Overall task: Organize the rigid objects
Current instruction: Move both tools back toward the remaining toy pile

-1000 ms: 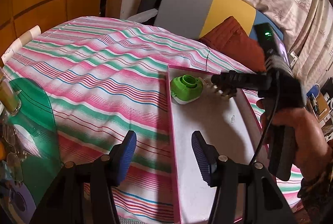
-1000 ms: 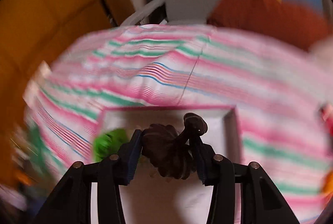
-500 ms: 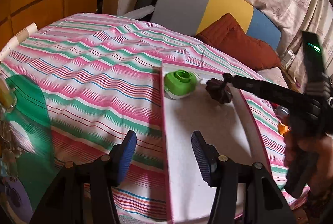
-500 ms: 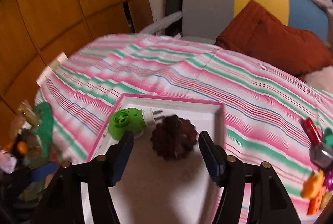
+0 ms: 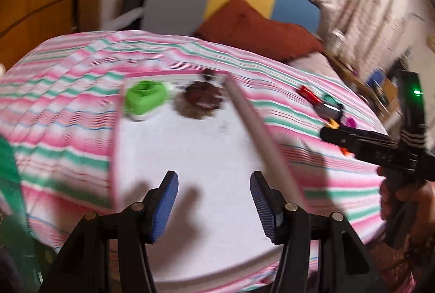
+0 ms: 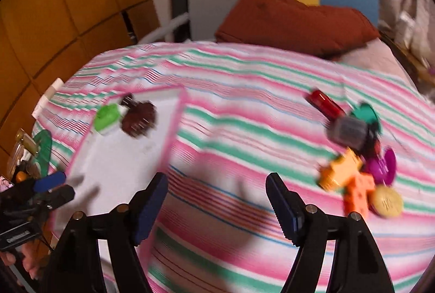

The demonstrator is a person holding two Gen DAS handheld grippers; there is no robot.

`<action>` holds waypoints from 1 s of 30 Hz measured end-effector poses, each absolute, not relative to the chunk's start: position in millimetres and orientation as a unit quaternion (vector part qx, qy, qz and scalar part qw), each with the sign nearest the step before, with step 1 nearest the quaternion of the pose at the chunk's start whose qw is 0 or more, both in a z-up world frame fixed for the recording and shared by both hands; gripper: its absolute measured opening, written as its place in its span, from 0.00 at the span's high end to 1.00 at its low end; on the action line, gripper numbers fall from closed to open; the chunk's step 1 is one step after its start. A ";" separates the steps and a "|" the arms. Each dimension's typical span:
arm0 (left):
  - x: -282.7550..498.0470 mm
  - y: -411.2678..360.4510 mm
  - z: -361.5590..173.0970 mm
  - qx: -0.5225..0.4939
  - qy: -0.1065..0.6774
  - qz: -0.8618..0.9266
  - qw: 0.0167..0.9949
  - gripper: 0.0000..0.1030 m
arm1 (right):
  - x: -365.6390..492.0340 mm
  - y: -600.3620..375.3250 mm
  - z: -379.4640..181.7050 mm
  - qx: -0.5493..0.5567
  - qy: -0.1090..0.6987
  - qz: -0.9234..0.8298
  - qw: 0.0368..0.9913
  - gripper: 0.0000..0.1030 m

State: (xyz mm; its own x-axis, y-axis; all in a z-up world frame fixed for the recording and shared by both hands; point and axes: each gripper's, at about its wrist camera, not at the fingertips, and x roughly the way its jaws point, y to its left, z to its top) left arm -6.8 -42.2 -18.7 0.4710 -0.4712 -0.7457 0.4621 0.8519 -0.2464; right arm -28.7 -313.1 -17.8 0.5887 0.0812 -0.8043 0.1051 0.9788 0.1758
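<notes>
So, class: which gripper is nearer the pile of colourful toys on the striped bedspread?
Right. The right gripper hovers beside the pile of colourful toys; the left gripper sits over the white tray.

Green plug [image 5: 145,98], brown pinecone [image 5: 202,99]

Striped woven cloth bedspread [image 6: 244,108]; matt white tray [image 5: 195,157] with pink rim; glossy red plastic piece [image 6: 323,101]; ribbed blue pads [image 5: 167,200].
</notes>
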 end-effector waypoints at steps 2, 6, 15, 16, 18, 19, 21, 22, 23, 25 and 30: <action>-12.5 -55.6 -17.4 0.003 0.437 -0.295 0.850 0.46 | -37.5 -325.6 -26.9 0.107 0.464 -0.017 0.879 0.27; -24.3 -81.6 -14.2 0.026 0.435 -0.323 0.840 0.46 | -54.4 -355.3 -38.1 0.103 0.480 -0.046 0.870 0.27; -43.8 -122.9 -9.2 0.063 0.430 -0.369 0.822 0.46 | -73.9 -465.3 -38.2 0.110 0.454 -0.133 0.874 0.27; -45.1 -128.0 -10.1 0.067 0.432 -0.371 0.819 0.46 | -72.3 -474.8 -39.0 0.110 0.453 -0.138 0.874 0.27; -46.6 -133.4 -11.4 0.070 0.436 -0.374 0.815 0.46 | -68.1 -490.2 -42.8 0.113 0.453 -0.146 0.872 0.27; -47.7 -137.0 -11.9 0.073 0.438 -0.377 0.813 0.46 | -66.3 -498.4 -46.2 0.121 0.451 -0.146 0.872 0.27; -49.4 -140.6 -12.7 0.077 0.440 -0.380 0.810 0.46 | -63.2 -510.0 -54.3 0.151 0.456 -0.141 0.866 0.27; -50.6 -143.5 -13.5 0.082 0.440 -0.381 0.809 0.46 | -62.2 -517.6 -60.5 0.174 0.463 -0.141 0.858 0.27; -51.5 -145.4 -14.0 0.084 0.440 -0.381 0.808 0.46 | -60.6 -522.5 -65.5 0.190 0.472 -0.141 0.849 0.27; -53.0 -149.3 -15.8 0.087 0.441 -0.383 0.807 0.46 | -60.0 -524.2 -67.9 0.197 0.477 -0.138 0.845 0.27; -54.6 -160.1 -15.5 0.091 0.442 -0.385 0.805 0.46 | -66.3 -504.7 -61.2 0.207 0.483 -0.085 0.847 0.24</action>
